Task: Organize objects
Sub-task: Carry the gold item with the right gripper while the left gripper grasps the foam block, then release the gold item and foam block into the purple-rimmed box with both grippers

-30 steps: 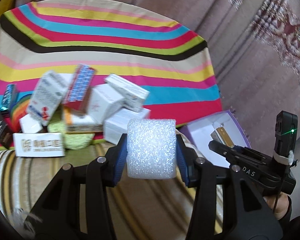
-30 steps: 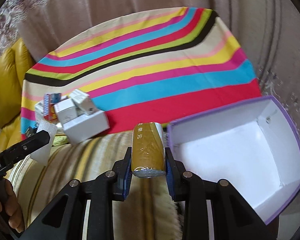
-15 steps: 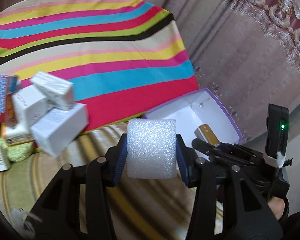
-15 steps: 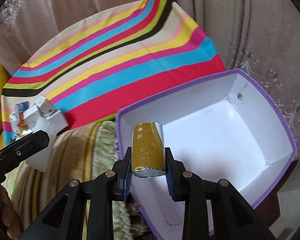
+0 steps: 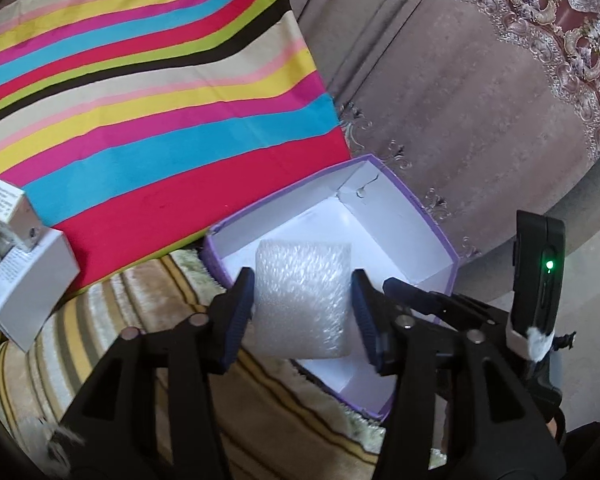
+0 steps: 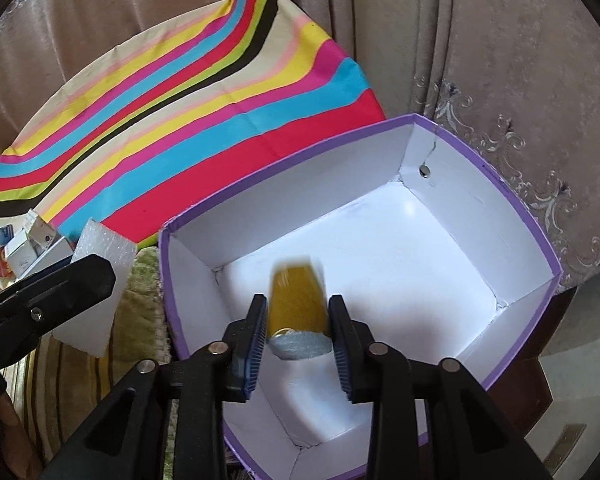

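yellow packet (image 6: 297,295) blurred inside purple box (image 6: 512,208).

Yellow pack (image 6: 297,297) motion-blurred btwn right fingers (image 6: 256,334), grip vs free can't tell. Foam block (image 5: 303,299) blurred too, hides part of purple box (image 5: 414,210) floor. White cartons (image 5: 24,280) cut off at left edge.

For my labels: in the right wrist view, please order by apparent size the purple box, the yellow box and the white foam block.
1. purple box
2. white foam block, partly hidden
3. yellow box, blurred; it looks close in size to the foam block, so their order is unsure.
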The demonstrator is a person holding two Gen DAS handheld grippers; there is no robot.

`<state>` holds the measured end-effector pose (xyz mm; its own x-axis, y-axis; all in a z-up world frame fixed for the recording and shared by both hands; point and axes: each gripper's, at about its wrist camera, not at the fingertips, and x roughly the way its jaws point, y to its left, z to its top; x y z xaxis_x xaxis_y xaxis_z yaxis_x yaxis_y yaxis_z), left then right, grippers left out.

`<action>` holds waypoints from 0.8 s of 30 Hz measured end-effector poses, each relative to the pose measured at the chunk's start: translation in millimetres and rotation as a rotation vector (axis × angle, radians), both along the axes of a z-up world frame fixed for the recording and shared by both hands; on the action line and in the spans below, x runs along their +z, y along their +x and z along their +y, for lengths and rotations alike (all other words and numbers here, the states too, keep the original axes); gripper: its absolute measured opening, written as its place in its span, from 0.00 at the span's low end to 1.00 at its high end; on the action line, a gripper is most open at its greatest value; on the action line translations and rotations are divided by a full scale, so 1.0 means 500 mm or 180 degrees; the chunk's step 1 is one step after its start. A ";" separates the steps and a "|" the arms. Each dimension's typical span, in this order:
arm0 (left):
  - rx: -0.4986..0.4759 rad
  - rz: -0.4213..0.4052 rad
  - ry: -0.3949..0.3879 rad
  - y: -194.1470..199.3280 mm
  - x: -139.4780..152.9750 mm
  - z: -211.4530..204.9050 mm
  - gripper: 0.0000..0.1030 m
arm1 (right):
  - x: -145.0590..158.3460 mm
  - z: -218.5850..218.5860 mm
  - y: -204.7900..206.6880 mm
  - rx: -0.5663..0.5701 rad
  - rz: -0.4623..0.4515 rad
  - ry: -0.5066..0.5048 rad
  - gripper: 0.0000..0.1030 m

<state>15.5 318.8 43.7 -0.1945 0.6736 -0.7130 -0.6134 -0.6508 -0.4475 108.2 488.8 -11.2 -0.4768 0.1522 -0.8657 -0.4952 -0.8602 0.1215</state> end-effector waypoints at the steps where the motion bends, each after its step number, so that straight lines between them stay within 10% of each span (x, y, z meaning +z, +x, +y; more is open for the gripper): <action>1: 0.0009 -0.0008 0.0016 0.000 0.001 -0.001 0.64 | 0.000 0.002 0.001 -0.0018 0.0007 -0.0009 0.49; 24: 0.0739 0.0191 -0.0248 0.009 0.031 -0.102 0.83 | 0.018 -0.023 -0.007 0.0118 0.0041 0.0142 0.66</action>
<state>20.0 267.8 59.1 -0.3812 0.5494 -0.7435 -0.4674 -0.8084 -0.3577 104.7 477.5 -2.0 -0.4939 0.1724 -0.8523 -0.4616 -0.8826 0.0889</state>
